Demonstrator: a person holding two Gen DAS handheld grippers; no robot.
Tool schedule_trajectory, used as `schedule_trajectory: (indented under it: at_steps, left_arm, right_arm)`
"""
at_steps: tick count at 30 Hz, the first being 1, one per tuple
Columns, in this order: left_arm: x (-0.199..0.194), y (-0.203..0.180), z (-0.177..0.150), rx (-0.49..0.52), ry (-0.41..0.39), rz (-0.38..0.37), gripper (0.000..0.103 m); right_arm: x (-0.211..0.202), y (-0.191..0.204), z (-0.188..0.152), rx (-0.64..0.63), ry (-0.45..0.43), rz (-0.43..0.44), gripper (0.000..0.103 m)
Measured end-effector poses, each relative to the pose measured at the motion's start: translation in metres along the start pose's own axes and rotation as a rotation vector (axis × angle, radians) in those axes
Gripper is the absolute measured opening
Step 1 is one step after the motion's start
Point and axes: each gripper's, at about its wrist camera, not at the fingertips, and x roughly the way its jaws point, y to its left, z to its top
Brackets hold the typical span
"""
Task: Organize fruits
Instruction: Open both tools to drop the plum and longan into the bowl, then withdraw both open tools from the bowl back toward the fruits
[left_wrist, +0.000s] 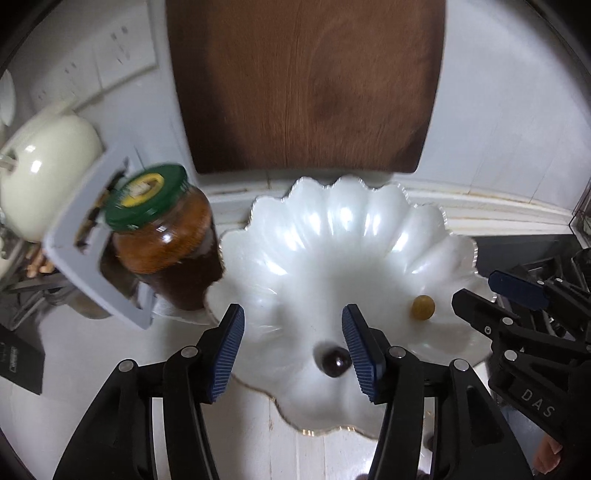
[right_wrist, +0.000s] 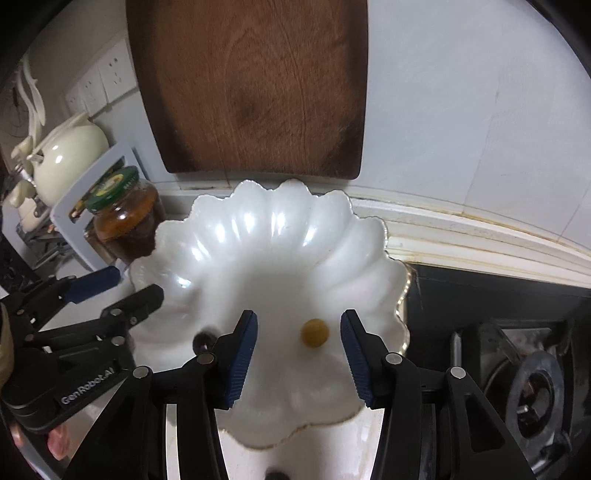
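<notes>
A white scalloped shell-shaped dish (left_wrist: 343, 229) (right_wrist: 273, 236) sits on the white counter. In it lie a small dark round fruit (left_wrist: 335, 362) (right_wrist: 204, 340) and a small yellow round fruit (left_wrist: 423, 307) (right_wrist: 314, 332). My left gripper (left_wrist: 293, 350) is open and empty over the dish, the dark fruit just inside its right finger. My right gripper (right_wrist: 299, 354) is open and empty, with the yellow fruit lying between its fingers. Each gripper shows in the other's view: the right (left_wrist: 495, 295), the left (right_wrist: 122, 288).
A jar with a green lid (left_wrist: 162, 229) (right_wrist: 122, 214) stands left of the dish beside a white rack (left_wrist: 85, 243). A brown wooden board (left_wrist: 306, 81) (right_wrist: 251, 81) leans on the wall behind. A cream teapot (left_wrist: 44, 162) is at far left. A stove burner (right_wrist: 535, 387) is right.
</notes>
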Motion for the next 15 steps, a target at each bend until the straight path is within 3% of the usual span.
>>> schedule_trajectory:
  at_steps: [15]
  left_arm:
    - [-0.113, -0.015, -0.035, 0.023, -0.161, 0.008, 0.060]
  right_arm:
    - [-0.113, 0.004, -0.039, -0.042, -0.211, -0.056, 0.048]
